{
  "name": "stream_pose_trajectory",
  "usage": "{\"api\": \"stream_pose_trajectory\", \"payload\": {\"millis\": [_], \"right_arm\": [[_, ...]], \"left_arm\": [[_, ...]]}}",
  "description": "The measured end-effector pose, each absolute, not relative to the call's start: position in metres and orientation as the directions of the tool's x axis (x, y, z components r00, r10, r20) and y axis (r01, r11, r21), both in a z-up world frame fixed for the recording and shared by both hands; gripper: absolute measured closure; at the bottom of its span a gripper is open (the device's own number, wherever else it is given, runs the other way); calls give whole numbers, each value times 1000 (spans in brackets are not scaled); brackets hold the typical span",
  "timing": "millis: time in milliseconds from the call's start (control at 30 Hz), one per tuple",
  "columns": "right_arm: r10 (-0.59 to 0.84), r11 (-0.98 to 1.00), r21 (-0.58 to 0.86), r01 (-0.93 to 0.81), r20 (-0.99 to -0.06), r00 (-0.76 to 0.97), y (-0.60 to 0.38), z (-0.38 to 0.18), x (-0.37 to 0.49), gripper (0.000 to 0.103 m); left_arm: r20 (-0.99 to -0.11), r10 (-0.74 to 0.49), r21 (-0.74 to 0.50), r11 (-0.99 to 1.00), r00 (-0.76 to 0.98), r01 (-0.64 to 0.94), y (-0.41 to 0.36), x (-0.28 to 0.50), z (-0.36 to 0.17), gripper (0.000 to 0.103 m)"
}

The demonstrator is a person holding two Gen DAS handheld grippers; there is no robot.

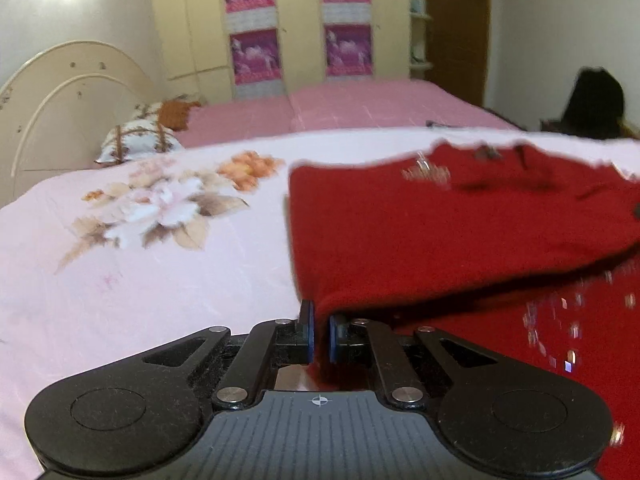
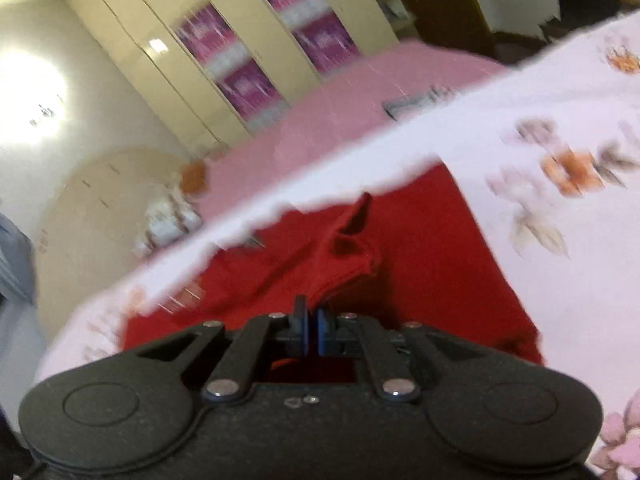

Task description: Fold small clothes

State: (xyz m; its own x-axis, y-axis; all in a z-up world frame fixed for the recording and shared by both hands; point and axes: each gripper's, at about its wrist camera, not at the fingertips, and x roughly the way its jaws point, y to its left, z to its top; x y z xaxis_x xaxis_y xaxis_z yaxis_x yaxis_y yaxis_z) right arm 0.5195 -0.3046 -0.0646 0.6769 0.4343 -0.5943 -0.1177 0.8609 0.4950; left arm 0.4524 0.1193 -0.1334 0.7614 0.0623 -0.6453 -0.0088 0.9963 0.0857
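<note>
**Carry both pinched edges over together, and keep them level**

Left of the left gripper [image 1: 320, 336] there is only the pale floral bedsheet [image 1: 120, 280], flat and smooth, with its flower print further ahead on that side. The claw itself is clamped on the red garment [image 1: 420, 232]: cloth runs down between the blue pads, which stand nearly together. Just ahead and to the right of its tips a lifted flap of the garment arches over a lower layer that lies on the sheet and carries small shiny decorations [image 1: 560, 344].

The right gripper [image 2: 312, 330] is likewise closed on red fabric; a bunched, gathered edge [image 2: 352, 252] rises straight ahead of its tips. More of the garment spreads flat to both sides below it, with the sheet [image 2: 560, 260] beyond on the right. This view is tilted and blurred, so how many layers it holds cannot be told.

The step in hand looks like a fold in mid-carry. To do it well:

- Move both claws at one height and pace, so the raised edge stays straight and does not skew
- Keep light tension between the two grips; slack would let the middle sag and crease
- Lay the edge onto the lower layer with borders aligned before either claw lets go
- The knit seems soft and thick, so set it down low, do not drop it
</note>
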Motion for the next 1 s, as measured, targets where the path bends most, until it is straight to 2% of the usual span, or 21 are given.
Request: {"api": "stream_pose_trajectory", "payload": {"millis": [67, 133, 167, 200, 233, 267, 367, 500, 600, 700, 733, 767, 800, 867, 900, 933, 967, 1000], "right_arm": [[441, 850, 522, -71, -631, 638, -314, -86, 527, 100], [476, 820, 568, -70, -609, 635, -326, -83, 526, 90], [460, 824, 562, -66, -598, 656, -330, -77, 521, 75], [434, 836, 544, -72, -576, 693, -337, -69, 514, 71], [423, 844, 528, -94, -547, 722, -343, -60, 506, 72], [427, 847, 518, -120, -528, 734, -347, -54, 503, 75], [424, 878, 438, -193, -526, 737, -339, -44, 507, 77], [483, 871, 361, -332, -515, 708, -275, -50, 527, 77], [532, 847, 309, -433, -529, 661, -226, -57, 539, 79], [527, 842, 251, -477, -572, 629, -193, -70, 551, 80], [500, 857, 232, -460, -594, 630, -190, -74, 555, 84], [473, 872, 216, -440, -605, 640, -194, -79, 560, 99], [447, 889, 215, -404, -597, 666, -203, -81, 562, 103], [428, 903, 252, -347, -588, 687, -220, -79, 560, 103], [432, 901, 261, -345, -590, 682, -223, -78, 559, 101], [439, 898, 264, -353, -584, 683, -224, -74, 554, 95], [445, 895, 253, -367, -557, 701, -223, -68, 547, 75], [459, 888, 243, -391, -528, 714, -219, -64, 541, 68]], "left_arm": [[-651, 66, 104, 995, 757, 3, 117, 449, -131, 96], [-653, 59, 120, 992, 755, 26, 120, 441, -127, 95], [-655, 62, 133, 991, 753, 34, 123, 435, -124, 82], [-649, 69, 140, 990, 757, 30, 127, 428, -121, 46], [-616, 87, 144, 990, 783, 3, 132, 418, -115, 31], [-577, 92, 139, 990, 811, -13, 137, 412, -108, 23], [-516, 48, 97, 995, 855, 2, 132, 424, -89, 23], [-498, -135, 3, 988, 857, 157, 90, 482, -83, 23], [-539, -177, -28, 981, 824, 192, 71, 524, -99, 23], [-623, -106, -3, 991, 775, 133, 76, 551, -130, 22], [-608, -125, -53, 992, 784, 117, 89, 549, -137, 21], [-601, -130, -103, 991, 789, 85, 100, 548, -137, 21], [-599, -124, -121, 991, 791, 63, 106, 547, -136, 21], [-596, -104, -109, 993, 796, 48, 106, 542, -131, 21], [-586, -108, -101, 993, 803, 60, 101, 539, -127, 21], [-570, -114, -91, 993, 814, 75, 94, 537, -123, 21], [-558, -129, -93, 991, 820, 93, 86, 535, -120, 21], [-552, -153, -103, 988, 819, 115, 77, 536, -118, 21]]}}
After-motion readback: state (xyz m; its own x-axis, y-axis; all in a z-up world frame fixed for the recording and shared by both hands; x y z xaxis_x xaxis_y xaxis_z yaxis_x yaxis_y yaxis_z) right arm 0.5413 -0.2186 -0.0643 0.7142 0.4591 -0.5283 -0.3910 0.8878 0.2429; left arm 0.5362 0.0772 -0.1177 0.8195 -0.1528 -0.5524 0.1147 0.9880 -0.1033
